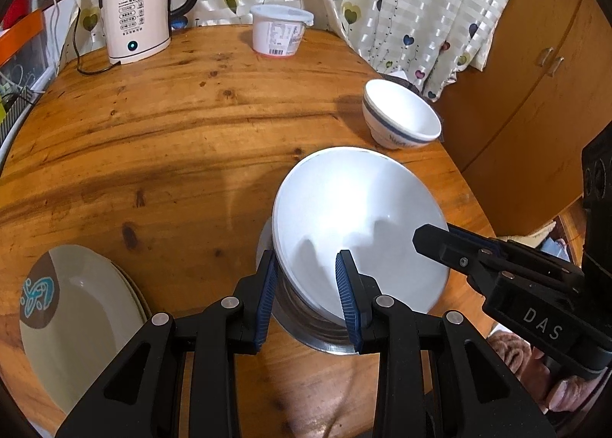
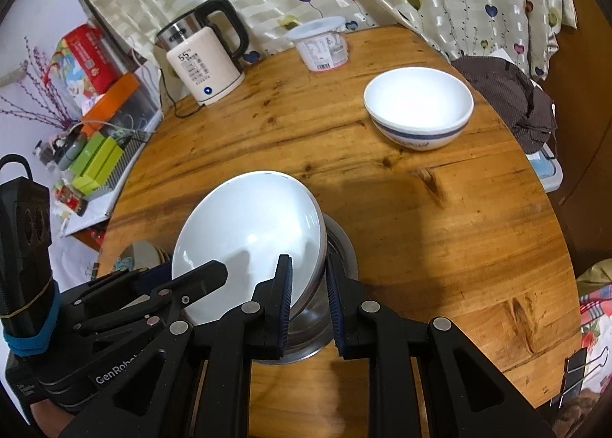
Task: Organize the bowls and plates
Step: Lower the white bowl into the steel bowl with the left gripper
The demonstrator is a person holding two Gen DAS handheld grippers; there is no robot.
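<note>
Near table edge: white bowl [image 1: 355, 220] tilted over steel bowl [image 1: 306, 319]
Left gripper [image 1: 310, 298]: clamps its rim
Right gripper [image 2: 310, 302]: clamps its rim too
Farther back: blue-banded bowl [image 2: 419, 109], upright

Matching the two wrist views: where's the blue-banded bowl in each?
Left wrist: blue-banded bowl sits upper right, at the table's far right edge, below the curtain.
Right wrist: same bowl sits upper right of centre, well inside the table edge, beside a dark cloth.
Shared landmark: the kettle, far back left in both, with the white tub between kettle and bowl.
</note>
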